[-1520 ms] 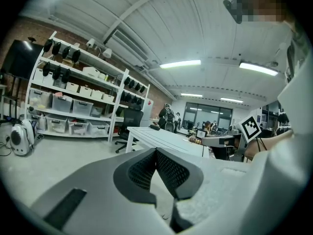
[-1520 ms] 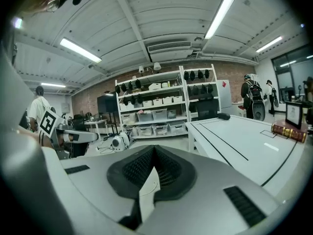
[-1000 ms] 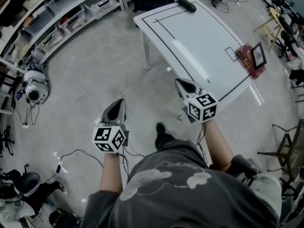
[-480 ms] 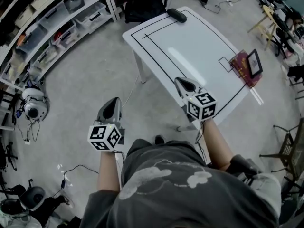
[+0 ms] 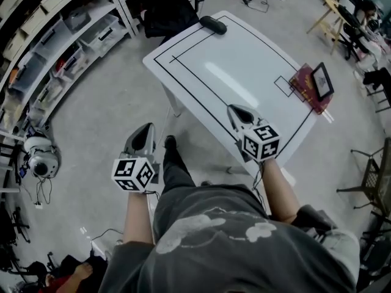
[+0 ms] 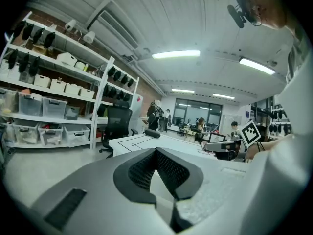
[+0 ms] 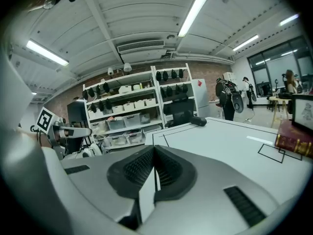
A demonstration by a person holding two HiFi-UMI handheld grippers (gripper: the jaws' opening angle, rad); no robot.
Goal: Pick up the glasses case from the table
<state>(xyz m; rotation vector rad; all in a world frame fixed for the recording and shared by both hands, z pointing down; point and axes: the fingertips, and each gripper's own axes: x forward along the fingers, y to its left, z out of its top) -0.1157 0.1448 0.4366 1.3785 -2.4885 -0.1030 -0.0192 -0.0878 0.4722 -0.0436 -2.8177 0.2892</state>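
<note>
Nearest, the left gripper (image 5: 145, 129) hung over bare floor and the right gripper (image 5: 234, 109) over the table's near edge, each with its jaws pressed together on nothing. The person's shoe (image 5: 170, 143) was on the floor between them. Nothing lay on the white table (image 5: 244, 72) between the grippers and the glasses case (image 5: 212, 24), which sat at the far corner, well apart from both. A red book (image 5: 307, 85) carrying a framed picture (image 5: 322, 80) lay at the table's right edge. Beyond stood a black office chair (image 5: 165, 11) and shelving (image 5: 55, 35).

Since a second before, the table and case had drawn nearer in the head view, and the white device (image 5: 40, 155) on the floor had slid back.

Only the left gripper view showed seated people (image 6: 200, 125) by distant windows.
</note>
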